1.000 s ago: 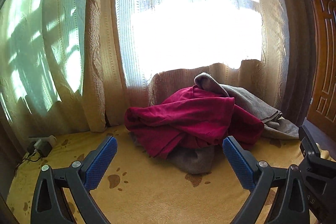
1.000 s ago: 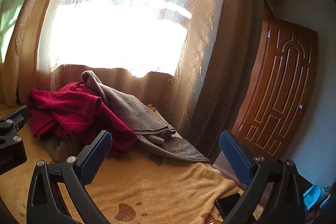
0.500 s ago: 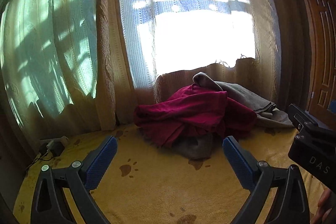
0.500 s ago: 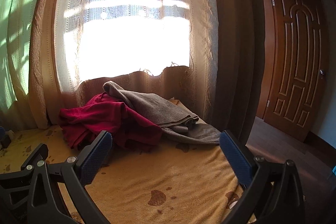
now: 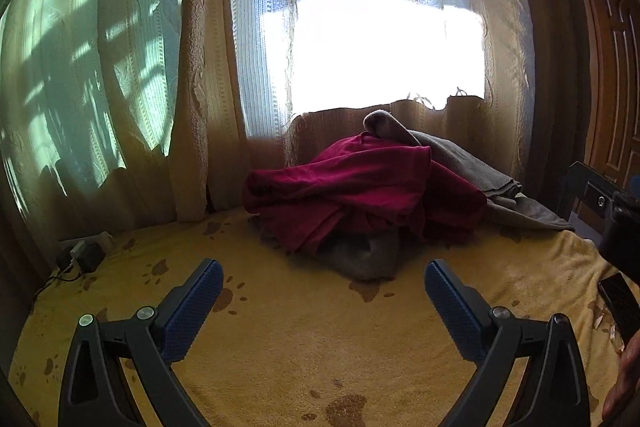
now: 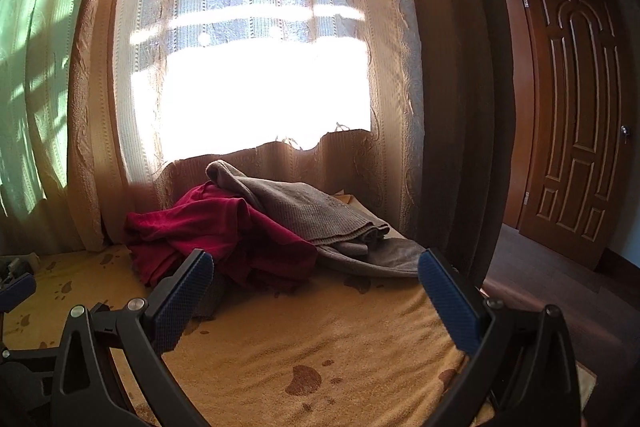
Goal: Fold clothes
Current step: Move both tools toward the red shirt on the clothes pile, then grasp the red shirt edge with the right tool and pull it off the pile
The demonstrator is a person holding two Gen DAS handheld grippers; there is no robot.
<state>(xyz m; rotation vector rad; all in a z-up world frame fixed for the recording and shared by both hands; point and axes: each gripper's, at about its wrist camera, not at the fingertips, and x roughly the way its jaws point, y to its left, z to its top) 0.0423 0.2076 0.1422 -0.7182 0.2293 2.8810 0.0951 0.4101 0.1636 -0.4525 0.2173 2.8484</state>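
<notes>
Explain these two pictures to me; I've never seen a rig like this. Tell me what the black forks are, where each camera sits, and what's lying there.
No robot here: a person holds two hand tools. Each picture comes from a camera on one tool, looking out between its blue-padded jaws. The left gripper and right gripper both stand open, holding nothing. Ahead, on a yellow paw-print blanket, lies an unfolded pile by the curtained window: a red garment tangled with a grey-brown towel. A phone lies at the blanket's right edge.

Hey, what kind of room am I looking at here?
Most likely a bedroom at home: a bed under a yellow paw-print blanket, long curtains over a sunlit window, and a carved wooden door. A red garment and grey towel lie heaped, unfolded.
</notes>
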